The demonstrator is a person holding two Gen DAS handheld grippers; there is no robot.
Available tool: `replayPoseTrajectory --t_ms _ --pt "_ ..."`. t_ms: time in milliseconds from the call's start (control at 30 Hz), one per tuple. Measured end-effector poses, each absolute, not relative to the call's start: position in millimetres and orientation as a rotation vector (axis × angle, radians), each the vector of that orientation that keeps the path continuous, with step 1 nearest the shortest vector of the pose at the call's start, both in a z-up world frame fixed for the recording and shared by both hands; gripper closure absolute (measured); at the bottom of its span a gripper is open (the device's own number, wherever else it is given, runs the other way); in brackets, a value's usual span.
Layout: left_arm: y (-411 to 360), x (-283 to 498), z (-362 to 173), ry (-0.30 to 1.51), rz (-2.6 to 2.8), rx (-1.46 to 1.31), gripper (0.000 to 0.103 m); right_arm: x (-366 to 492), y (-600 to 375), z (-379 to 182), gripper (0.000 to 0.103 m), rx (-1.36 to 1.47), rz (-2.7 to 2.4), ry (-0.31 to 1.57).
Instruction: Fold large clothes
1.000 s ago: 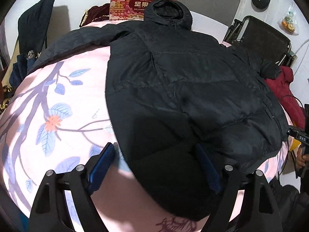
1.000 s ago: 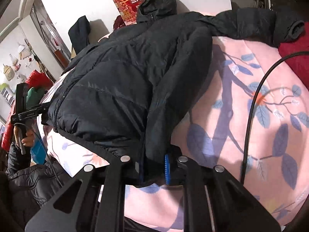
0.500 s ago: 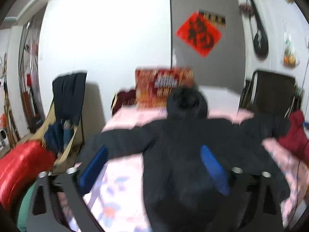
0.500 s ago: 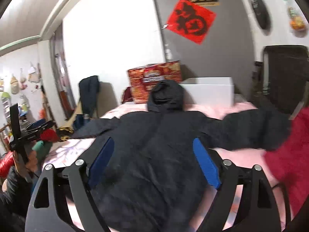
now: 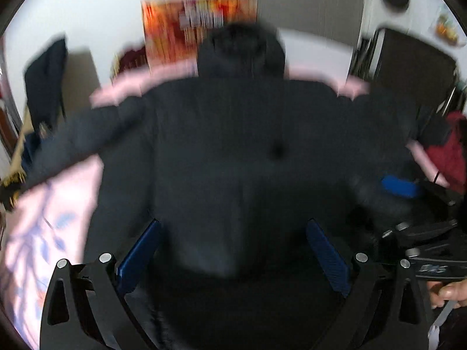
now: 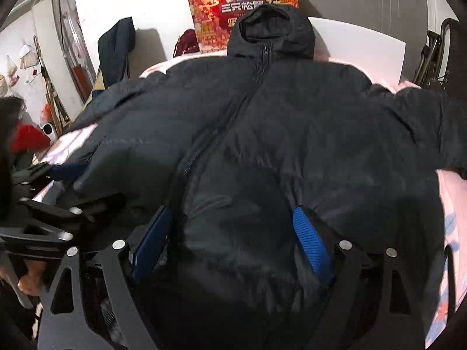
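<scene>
I hold my left gripper and right gripper side by side above the near hem of the black jacket, both with jaws spread wide, gripping nothing.

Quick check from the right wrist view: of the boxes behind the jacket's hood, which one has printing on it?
The red box, up and left of the black jacket hood, carries cartoon figures and characters. The white box to the hood's right is plain.
</scene>
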State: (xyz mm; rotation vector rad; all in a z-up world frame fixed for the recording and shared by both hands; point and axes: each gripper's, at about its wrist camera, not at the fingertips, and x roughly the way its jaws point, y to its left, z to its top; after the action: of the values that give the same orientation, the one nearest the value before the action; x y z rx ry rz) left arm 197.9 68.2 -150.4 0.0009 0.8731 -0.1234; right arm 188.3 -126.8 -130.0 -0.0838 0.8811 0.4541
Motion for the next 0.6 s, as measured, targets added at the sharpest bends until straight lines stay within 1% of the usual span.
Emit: replayPoseTrajectory --t_ms 33,133,300,400,467,600 --pt "67.5 200.0 -157.4 0.898 -0.136 0.009 0.003 186.8 -128.1 -132.1 0.016 -0.090 0.455 0.883" --pt "66.3 192.3 -159.8 0.894 -0.137 0.051 0.003 167.8 -133.3 -137.1 0.014 -0.126 0.466 0.878" --pt "71.3 148.9 -159.7 0.855 -0.177 0.110 0.003 113.8 -158.1 -132.3 0.014 -0.223 0.476 0.836" --pt "80.3 112.6 -158.5 0.818 -0.181 0.150 0.003 87.5 -179.8 -125.0 0.014 -0.250 0.487 0.851" --pt "84.5 94.1 -148.9 0.797 -0.161 0.177 0.003 70.9 -195.4 -105.3 0.014 -0.270 0.474 0.813" --pt "104.1 64.7 -89.2 0.598 -0.051 0.190 0.003 50.3 -229.1 -23.9 0.014 -0.173 0.428 0.578"
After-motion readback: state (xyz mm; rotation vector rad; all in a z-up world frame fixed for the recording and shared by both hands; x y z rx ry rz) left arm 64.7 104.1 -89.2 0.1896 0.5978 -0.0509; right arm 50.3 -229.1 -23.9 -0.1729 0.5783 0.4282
